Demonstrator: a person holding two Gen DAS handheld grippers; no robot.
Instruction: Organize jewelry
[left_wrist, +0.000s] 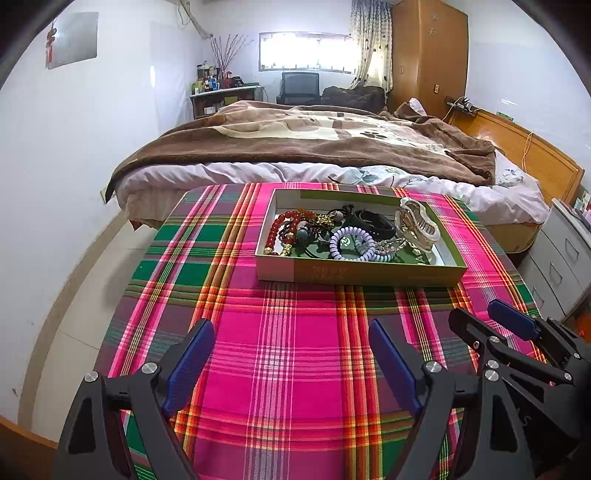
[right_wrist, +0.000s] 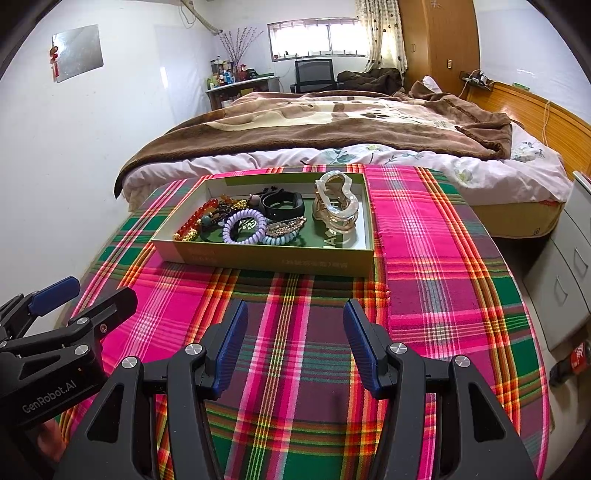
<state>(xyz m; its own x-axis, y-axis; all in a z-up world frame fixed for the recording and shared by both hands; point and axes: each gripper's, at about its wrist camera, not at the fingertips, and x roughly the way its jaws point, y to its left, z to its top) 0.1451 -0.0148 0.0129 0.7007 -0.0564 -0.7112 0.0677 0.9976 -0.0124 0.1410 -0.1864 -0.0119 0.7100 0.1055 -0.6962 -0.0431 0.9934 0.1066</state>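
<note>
A shallow green box (left_wrist: 332, 273) (right_wrist: 258, 260) sits on the plaid table and holds jewelry: a red bead bracelet (left_wrist: 275, 230) (right_wrist: 195, 218), a purple coil hair tie (left_wrist: 341, 242) (right_wrist: 244, 225), a black band (left_wrist: 376, 221) (right_wrist: 282, 205) and a cream and gold hair claw (left_wrist: 417, 223) (right_wrist: 336, 206). My left gripper (left_wrist: 291, 328) is open and empty, hovering over the cloth short of the box. My right gripper (right_wrist: 295, 308) is open and empty, also short of the box. Each gripper shows at the edge of the other's view.
The table wears a pink, green and orange plaid cloth (left_wrist: 295, 369) (right_wrist: 424, 295). A bed with a brown blanket (left_wrist: 314, 140) stands right behind the table. White drawers (right_wrist: 569, 266) stand to the right, a white wall to the left.
</note>
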